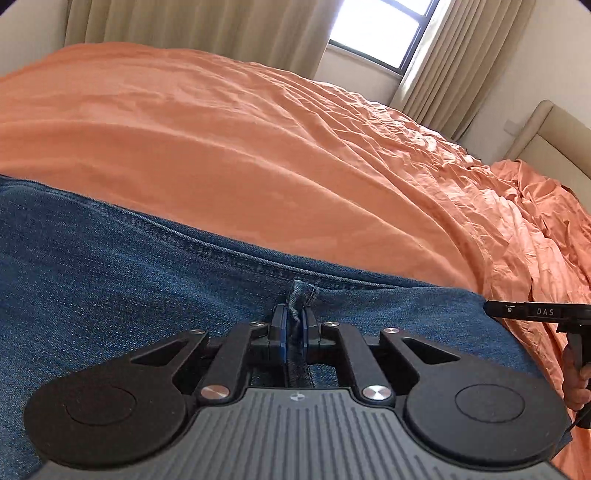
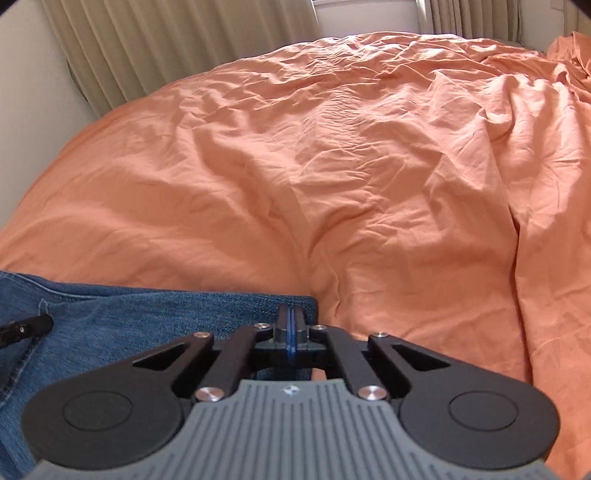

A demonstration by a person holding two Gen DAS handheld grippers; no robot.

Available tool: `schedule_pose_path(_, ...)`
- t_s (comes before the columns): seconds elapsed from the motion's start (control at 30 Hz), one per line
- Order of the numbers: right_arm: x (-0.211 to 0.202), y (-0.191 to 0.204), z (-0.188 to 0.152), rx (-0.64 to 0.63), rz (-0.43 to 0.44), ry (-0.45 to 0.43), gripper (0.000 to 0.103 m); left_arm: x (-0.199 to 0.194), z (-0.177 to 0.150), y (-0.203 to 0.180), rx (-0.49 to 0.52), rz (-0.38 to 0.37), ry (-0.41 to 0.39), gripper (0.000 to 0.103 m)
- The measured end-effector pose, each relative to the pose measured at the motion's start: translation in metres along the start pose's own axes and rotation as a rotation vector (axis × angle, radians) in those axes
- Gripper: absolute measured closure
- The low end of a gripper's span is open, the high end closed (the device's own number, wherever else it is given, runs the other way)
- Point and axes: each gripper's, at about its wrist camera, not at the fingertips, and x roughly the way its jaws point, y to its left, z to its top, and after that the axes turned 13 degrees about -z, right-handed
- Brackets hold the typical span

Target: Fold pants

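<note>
Blue denim pants point(image 1: 129, 258) lie flat on an orange bedsheet point(image 1: 258, 147). My left gripper point(image 1: 294, 319) is shut on a fold of the denim at its far seam edge. My right gripper point(image 2: 291, 317) has its pads together over the right end of the pants point(image 2: 147, 317), near the hem; whether cloth is pinched between them does not show. The right gripper's tip shows at the right edge of the left wrist view point(image 1: 532, 312), and the left gripper's tip shows at the left edge of the right wrist view point(image 2: 26, 326).
The wrinkled orange sheet point(image 2: 332, 166) covers the bed beyond the pants. Beige curtains point(image 1: 184, 26) and a window point(image 1: 376, 29) stand behind the bed. A padded headboard point(image 1: 546, 136) is at the right. A person's hand point(image 1: 576, 376) holds the right gripper.
</note>
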Motion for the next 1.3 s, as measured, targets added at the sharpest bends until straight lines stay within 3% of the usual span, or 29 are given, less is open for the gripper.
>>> schedule_pose_path(0.1,-0.014,0.000,0.004,0.005,-0.007,-0.002,0.103,-0.003,0.005,-0.002,-0.006,0.002,0.032,0.090)
schedule_pose_path(0.23,-0.068,0.000,-0.008,-0.023,0.023,-0.070,0.103,-0.027,0.010,-0.014,-0.019,0.044,0.020,0.085)
schedule_pose_path(0.4,-0.135,0.001,-0.059,-0.059,0.053,-0.124,0.103,-0.069,-0.011,-0.049,0.013,0.024,-0.002,0.085)
schedule_pose_path(0.5,-0.155,0.002,-0.094,-0.050,0.037,-0.147,0.103,-0.086,-0.031,-0.067,0.033,0.010,0.001,0.088)
schedule_pose_path(0.6,-0.154,0.005,-0.118,-0.023,0.046,-0.125,0.103,-0.091,-0.053,-0.083,0.087,0.028,0.009,0.093)
schedule_pose_path(0.77,-0.139,0.011,-0.138,-0.069,0.021,-0.090,0.103,-0.072,-0.074,-0.080,0.084,0.089,0.080,0.101)
schedule_pose_path(0.97,-0.116,0.013,-0.154,-0.098,0.026,-0.069,0.103,-0.057,-0.083,-0.060,0.028,0.074,0.118,0.100)
schedule_pose_path(1.3,-0.123,0.014,-0.157,-0.141,0.011,-0.102,0.103,-0.071,-0.086,-0.048,-0.056,0.020,0.105,0.098)
